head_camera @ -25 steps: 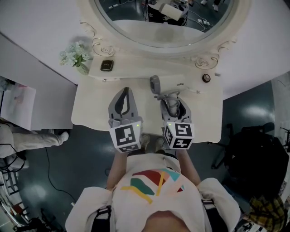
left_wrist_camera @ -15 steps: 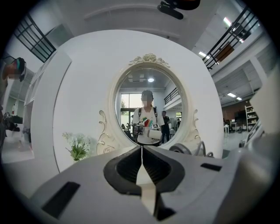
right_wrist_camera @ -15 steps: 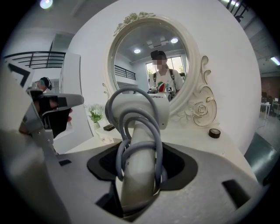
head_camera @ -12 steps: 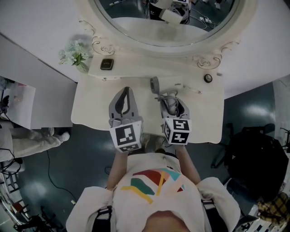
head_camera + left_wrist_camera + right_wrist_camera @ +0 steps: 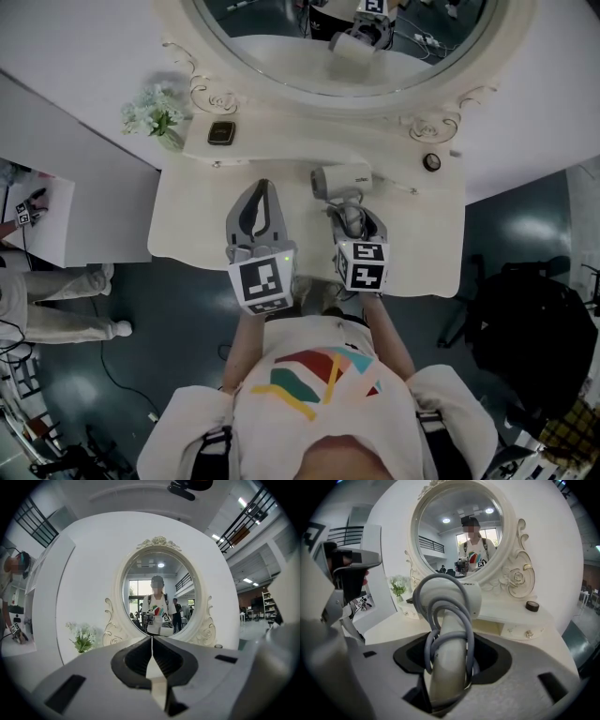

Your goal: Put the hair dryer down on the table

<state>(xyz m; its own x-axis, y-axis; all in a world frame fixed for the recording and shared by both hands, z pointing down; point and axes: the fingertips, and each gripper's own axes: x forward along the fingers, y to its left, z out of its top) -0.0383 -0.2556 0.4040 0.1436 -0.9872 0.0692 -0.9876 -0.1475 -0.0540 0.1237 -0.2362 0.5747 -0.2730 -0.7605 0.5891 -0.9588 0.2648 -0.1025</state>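
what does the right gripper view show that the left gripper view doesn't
Only the right gripper view: the hair dryer, its handle clamped between the right gripper's jaws with the grey cord looped round it, and the table's top running back to a small drawer.
Only the left gripper view: the left gripper, jaws together with nothing between them.
Both: the oval mirror with the person reflected in it, and the flowers at its left.
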